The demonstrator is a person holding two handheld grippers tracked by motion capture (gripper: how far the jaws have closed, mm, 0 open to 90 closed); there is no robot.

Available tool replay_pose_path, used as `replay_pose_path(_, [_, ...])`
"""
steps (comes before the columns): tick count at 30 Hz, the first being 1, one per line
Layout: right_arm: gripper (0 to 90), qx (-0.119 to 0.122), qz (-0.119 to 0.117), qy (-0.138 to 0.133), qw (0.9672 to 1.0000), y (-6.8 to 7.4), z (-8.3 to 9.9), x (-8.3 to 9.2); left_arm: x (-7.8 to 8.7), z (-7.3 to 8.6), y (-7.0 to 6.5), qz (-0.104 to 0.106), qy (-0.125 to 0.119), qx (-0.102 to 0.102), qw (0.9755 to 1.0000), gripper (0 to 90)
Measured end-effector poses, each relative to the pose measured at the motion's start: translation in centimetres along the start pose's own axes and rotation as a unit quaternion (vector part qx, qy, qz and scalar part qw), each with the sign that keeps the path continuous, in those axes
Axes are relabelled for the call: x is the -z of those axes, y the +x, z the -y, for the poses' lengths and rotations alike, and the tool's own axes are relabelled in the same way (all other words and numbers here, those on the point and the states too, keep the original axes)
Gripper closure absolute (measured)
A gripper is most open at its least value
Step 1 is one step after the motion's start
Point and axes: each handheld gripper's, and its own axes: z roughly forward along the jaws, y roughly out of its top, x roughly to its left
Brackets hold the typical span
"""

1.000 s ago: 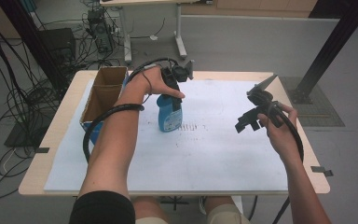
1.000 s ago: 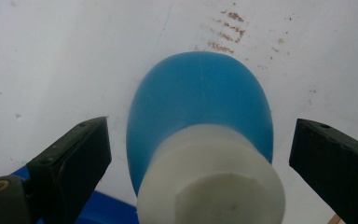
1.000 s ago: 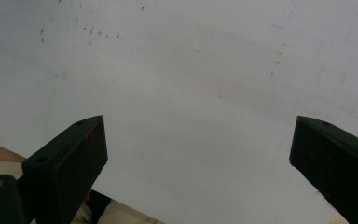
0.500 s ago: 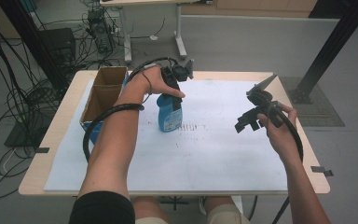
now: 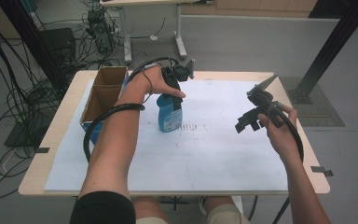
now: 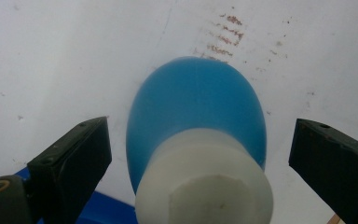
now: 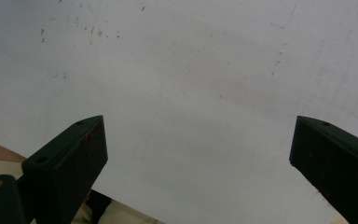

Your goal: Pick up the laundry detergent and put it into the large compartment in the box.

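Note:
A blue bottle (image 5: 170, 115) with a white cap stands upright on the white sheet (image 5: 205, 149) near the table's middle left. Directly above it hangs my left gripper (image 5: 171, 93), pointing down. In the left gripper view the bottle (image 6: 200, 121) and its white cap (image 6: 204, 186) sit between the wide-open jaws, which do not touch it; the left gripper (image 6: 200, 154) is open. My right gripper (image 5: 248, 122) is held above the sheet's right part, open, with nothing between its jaws. The right gripper (image 7: 198, 163) looks down on bare white sheet.
An open cardboard box (image 5: 101, 95) with a blue side stands at the table's left edge, close to the left forearm. Faint reddish marks (image 5: 186, 127) dot the sheet just right of the bottle. Cables and table legs lie beyond the far edge.

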Motion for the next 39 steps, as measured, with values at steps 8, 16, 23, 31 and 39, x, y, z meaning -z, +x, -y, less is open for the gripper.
replay_pose_path(8, [4.2, 0.002, 0.000, 0.001, 1.0000, 0.05, -0.05, -0.09, 0.10, -0.02, 0.00, -0.001, 0.001, -0.001, 1.0000, 6.1])
replay_pose_path(16, [4.2, 0.001, -0.001, 0.002, 1.0000, 0.21, -0.17, -0.17, 0.13, 0.27, -0.05, -0.004, -0.001, 0.001, 1.0000, 6.3])
replay_pose_path(23, [4.2, 0.002, -0.001, 0.003, 1.0000, 0.25, -0.21, -0.06, 0.20, 0.20, -0.10, -0.005, 0.001, 0.000, 1.0000, 6.3])
replay_pose_path(31, [4.2, 0.002, -0.001, 0.003, 1.0000, 0.22, -0.17, -0.07, 0.27, 0.13, -0.10, -0.005, 0.001, 0.000, 1.0000, 6.3])
replay_pose_path(39, [4.2, 0.002, 0.000, 0.004, 1.0000, 0.24, -0.24, -0.09, 0.11, 0.06, -0.09, -0.004, 0.002, -0.001, 1.0000, 6.4])
